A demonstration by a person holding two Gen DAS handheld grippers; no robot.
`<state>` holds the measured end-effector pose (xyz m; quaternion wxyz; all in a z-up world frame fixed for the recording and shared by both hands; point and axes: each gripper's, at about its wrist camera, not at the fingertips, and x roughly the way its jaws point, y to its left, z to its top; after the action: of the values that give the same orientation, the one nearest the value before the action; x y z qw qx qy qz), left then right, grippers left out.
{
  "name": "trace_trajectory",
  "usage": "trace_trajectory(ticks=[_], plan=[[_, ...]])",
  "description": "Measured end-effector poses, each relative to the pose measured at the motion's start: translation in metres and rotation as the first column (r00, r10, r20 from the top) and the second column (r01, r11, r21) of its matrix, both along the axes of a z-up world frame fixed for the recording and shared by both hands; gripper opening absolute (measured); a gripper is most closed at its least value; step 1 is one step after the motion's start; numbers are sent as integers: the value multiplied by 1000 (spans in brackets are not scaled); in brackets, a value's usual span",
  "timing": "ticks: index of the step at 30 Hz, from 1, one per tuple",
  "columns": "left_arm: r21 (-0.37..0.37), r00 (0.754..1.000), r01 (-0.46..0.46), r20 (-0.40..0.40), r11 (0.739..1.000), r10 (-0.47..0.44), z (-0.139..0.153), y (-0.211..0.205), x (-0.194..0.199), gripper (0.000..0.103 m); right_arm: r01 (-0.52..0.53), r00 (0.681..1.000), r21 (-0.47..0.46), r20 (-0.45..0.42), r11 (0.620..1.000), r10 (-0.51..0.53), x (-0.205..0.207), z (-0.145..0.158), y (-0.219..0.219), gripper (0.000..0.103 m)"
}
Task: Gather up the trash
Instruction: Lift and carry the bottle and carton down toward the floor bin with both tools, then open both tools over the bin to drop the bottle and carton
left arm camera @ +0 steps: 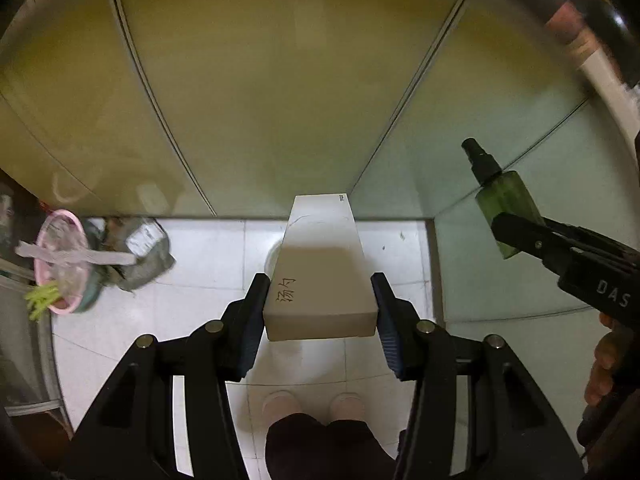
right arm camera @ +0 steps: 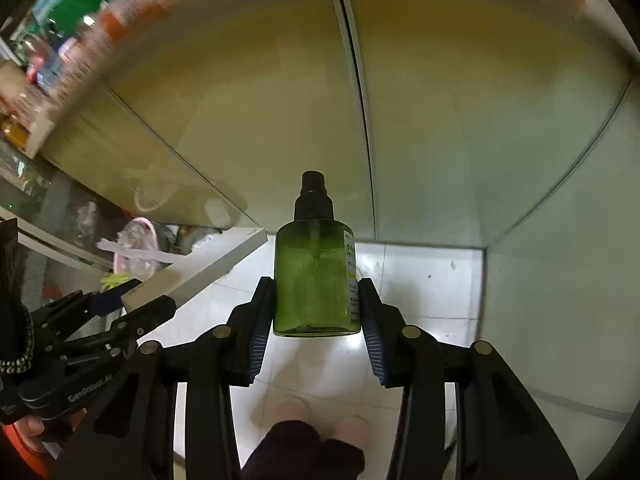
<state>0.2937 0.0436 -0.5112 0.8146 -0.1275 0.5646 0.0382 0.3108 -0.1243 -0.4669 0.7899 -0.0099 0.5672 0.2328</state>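
Note:
My left gripper (left arm camera: 320,300) is shut on a long white cardboard box (left arm camera: 320,272) with handwriting on its side, held out over the white tiled floor (left arm camera: 208,248). My right gripper (right arm camera: 318,304) is shut on a green spray bottle (right arm camera: 316,280) with a black pump top, upright between the pads. In the left wrist view that bottle (left arm camera: 506,208) and the right gripper (left arm camera: 520,236) show at the right edge. The right wrist view shows the white box (right arm camera: 200,268) and the left gripper (right arm camera: 132,296) at the lower left.
A pink bin (left arm camera: 64,260) with a plastic liner and crumpled bags beside it stands on the floor at the left, against pale cabinet doors (left arm camera: 280,100). A person's slippers (left arm camera: 312,402) and dark trouser legs are below. Cluttered shelves (right arm camera: 60,20) fill the upper left.

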Motion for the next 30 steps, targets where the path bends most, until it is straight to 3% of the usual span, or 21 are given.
trace_trajectory(ticks=[10,16,23,30], plan=[[-68,995,30,-89,997,-36,-203,24,21,50,-20,989,-24,-146,1000,17,14,-205,35,39],[-69,990,58,-126,996,-66,-282,24,37,50,-54,984,-35,-170,998,47,24,-268,59,39],[-37,989,76,-125,996,-80,-306,25,49,50,-37,979,6,-201,999,38,36,-296,65,41],[-38,985,105,-136,994,-109,-296,25,54,55,-31,988,15,-154,999,33,39,-267,54,43]])
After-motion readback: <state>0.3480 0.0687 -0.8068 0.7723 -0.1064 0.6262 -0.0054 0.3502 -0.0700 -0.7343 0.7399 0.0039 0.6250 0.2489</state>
